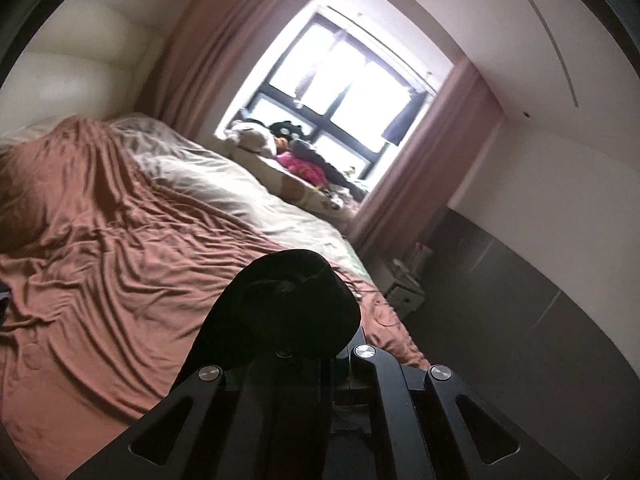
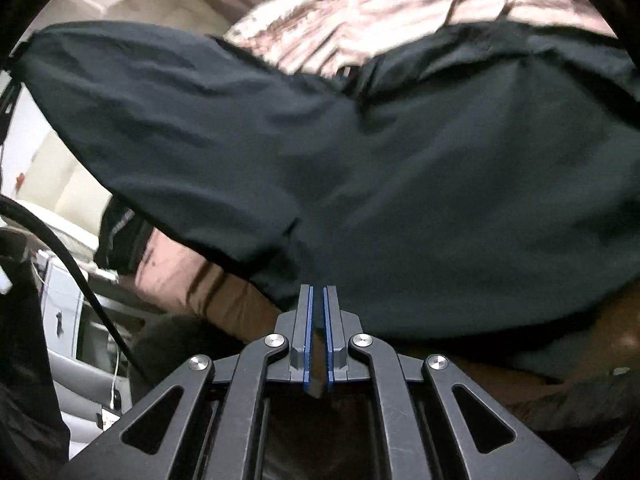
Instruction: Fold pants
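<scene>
Pants | draped ahead of right tool, pinched | left tool pinching dark fold

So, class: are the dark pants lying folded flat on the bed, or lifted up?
Lifted, not folded: the dark fabric pants hang stretched above the rust-brown bedspread, pinched in the shut right hand-held gripper.

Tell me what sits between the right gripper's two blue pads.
In the right wrist view, the right gripper is shut on a thin edge of the dark pants; that cloth alone fills the narrow gap between its pads.
</scene>
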Demonstrator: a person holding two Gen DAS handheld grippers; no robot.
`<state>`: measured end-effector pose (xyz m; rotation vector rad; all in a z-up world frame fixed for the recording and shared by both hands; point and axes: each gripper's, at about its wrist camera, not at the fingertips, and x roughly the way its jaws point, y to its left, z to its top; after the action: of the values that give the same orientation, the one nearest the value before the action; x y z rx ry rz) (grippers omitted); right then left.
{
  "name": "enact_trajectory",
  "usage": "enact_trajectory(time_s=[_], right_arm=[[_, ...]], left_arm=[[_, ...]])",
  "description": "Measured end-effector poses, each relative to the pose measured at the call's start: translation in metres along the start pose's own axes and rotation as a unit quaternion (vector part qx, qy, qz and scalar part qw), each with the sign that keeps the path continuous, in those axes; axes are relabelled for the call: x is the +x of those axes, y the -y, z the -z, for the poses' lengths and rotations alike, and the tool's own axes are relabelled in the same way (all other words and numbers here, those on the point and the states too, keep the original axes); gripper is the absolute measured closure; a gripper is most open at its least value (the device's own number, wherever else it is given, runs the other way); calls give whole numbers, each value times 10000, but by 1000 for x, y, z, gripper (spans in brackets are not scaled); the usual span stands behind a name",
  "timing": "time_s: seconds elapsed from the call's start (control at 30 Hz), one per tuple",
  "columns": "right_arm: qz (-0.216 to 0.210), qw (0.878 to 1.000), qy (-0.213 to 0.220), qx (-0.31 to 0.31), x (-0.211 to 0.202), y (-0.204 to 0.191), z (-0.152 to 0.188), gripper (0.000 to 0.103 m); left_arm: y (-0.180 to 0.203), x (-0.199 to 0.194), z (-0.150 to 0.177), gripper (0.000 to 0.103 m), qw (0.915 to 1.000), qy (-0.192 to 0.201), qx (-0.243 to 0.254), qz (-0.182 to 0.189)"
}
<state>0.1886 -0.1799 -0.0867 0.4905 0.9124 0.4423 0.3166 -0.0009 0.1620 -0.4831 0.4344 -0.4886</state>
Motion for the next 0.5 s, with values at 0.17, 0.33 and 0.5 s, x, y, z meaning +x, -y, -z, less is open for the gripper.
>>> enact_trajectory(time_s=[0.17,0.33,0.5], right_arm=[[15,9986,533,1,-62,18,-2,89],[116,9942,1071,-62,-115,30,2,33],[154,9900,1401,89,-158,53,9,33]], left_arm=[[43,22,2,101,9994,-114,244,237],[82,44,6,101,9978,-260,436,417],[120,67,15,101,9955,-428,632,553]])
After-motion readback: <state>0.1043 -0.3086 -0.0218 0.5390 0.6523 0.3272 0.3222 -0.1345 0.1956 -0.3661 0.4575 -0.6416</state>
